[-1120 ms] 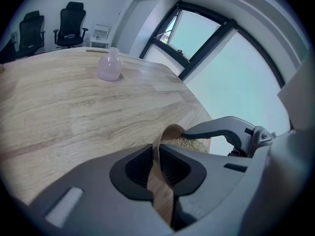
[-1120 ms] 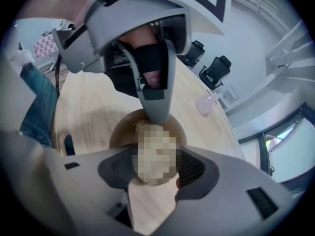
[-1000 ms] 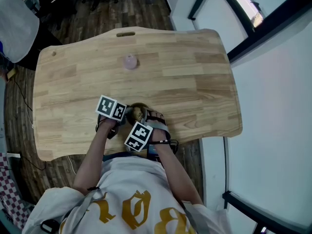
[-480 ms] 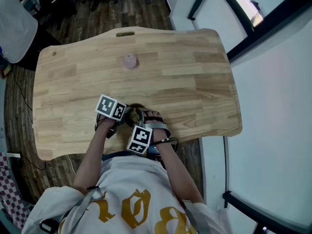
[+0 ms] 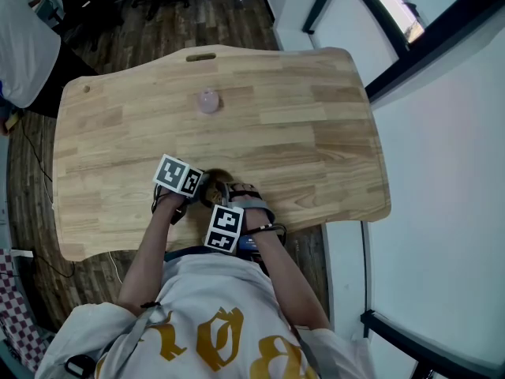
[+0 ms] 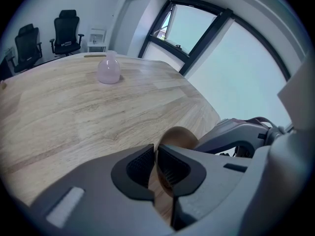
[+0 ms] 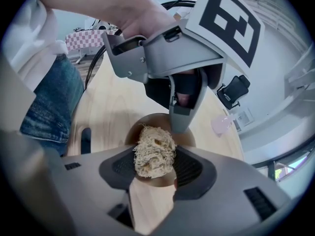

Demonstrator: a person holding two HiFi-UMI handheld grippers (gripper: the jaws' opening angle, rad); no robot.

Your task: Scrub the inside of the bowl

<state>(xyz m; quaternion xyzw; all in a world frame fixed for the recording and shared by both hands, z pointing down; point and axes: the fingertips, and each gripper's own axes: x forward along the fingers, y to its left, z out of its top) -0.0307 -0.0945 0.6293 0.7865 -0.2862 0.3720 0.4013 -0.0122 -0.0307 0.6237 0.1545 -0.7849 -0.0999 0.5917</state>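
Note:
A small brown wooden bowl (image 5: 220, 178) sits near the table's front edge, just in front of the person. My left gripper (image 6: 153, 167) is shut on the bowl's (image 6: 178, 136) rim, one jaw inside and one outside. In the right gripper view the left gripper (image 7: 180, 123) reaches down onto the far rim of the bowl (image 7: 143, 125). My right gripper (image 7: 154, 167) is shut on a pale fibrous scrubber (image 7: 154, 150), which is pressed into the bowl's inside. In the head view the two marker cubes hide most of the bowl and all of the scrubber.
A small pink vase (image 5: 207, 101) stands alone toward the far side of the wooden table (image 5: 316, 133); it also shows as the pink vase (image 6: 108, 71) in the left gripper view. Office chairs (image 6: 47, 36) stand beyond the table. The person's body is close against the front edge.
The right gripper has shifted slightly toward the person and a little left with the scrubber in the bowl. The left gripper keeps its hold on the rim.

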